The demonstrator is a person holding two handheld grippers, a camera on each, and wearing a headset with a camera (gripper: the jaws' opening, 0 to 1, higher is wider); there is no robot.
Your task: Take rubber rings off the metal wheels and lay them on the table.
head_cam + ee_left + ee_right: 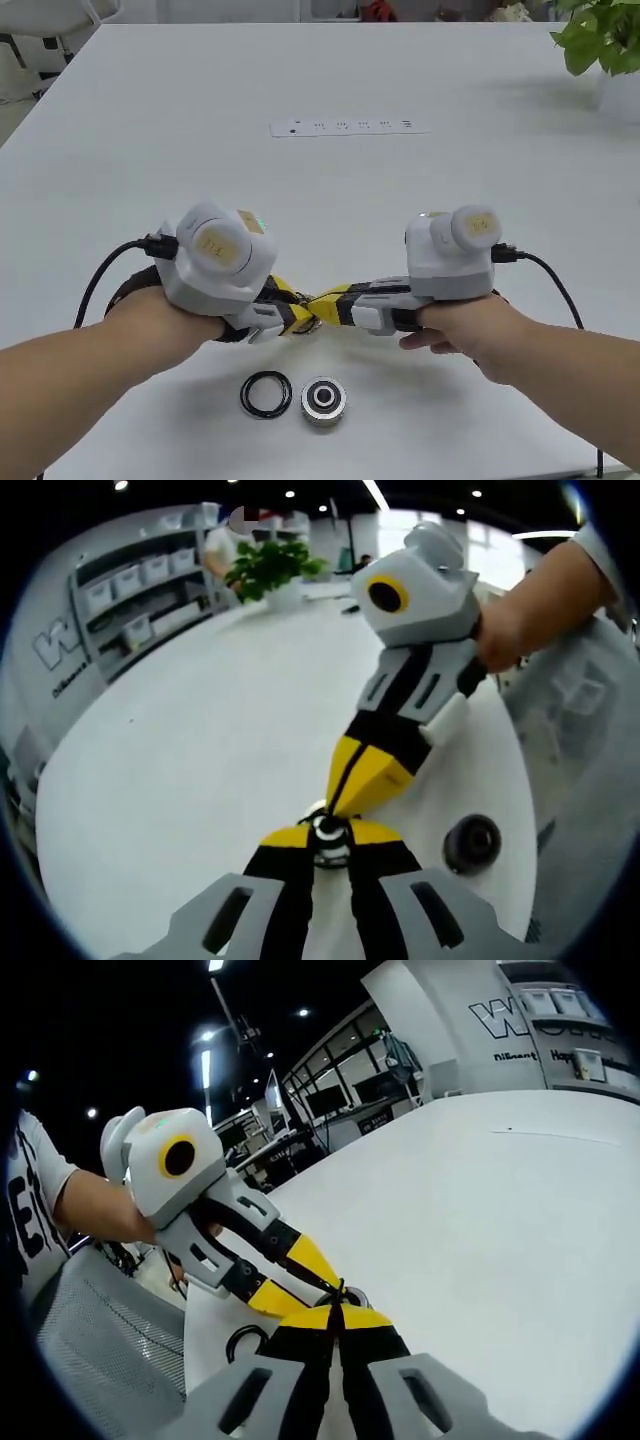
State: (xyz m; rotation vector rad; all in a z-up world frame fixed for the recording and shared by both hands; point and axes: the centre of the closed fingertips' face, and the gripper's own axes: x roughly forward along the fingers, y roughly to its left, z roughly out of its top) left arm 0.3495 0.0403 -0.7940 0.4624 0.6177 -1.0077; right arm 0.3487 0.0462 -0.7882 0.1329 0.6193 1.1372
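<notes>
My two grippers meet tip to tip above the table's near edge. The left gripper (300,318) (328,838) is shut on a small metal wheel (328,830) (314,323), which sits between its yellow tips. The right gripper (326,304) (340,1312) has its jaws pressed together on a thin black rubber ring (340,1290) at that wheel's edge. The right gripper also shows in the left gripper view (338,802). On the table below lie a loose black rubber ring (266,393) (243,1340) and, beside it, a bare metal wheel (324,400) (472,842).
The white table (330,190) stretches far ahead. A white power strip (348,127) lies mid-table and a potted plant (598,40) stands at the far right corner. Cables trail from both grippers toward the near edge.
</notes>
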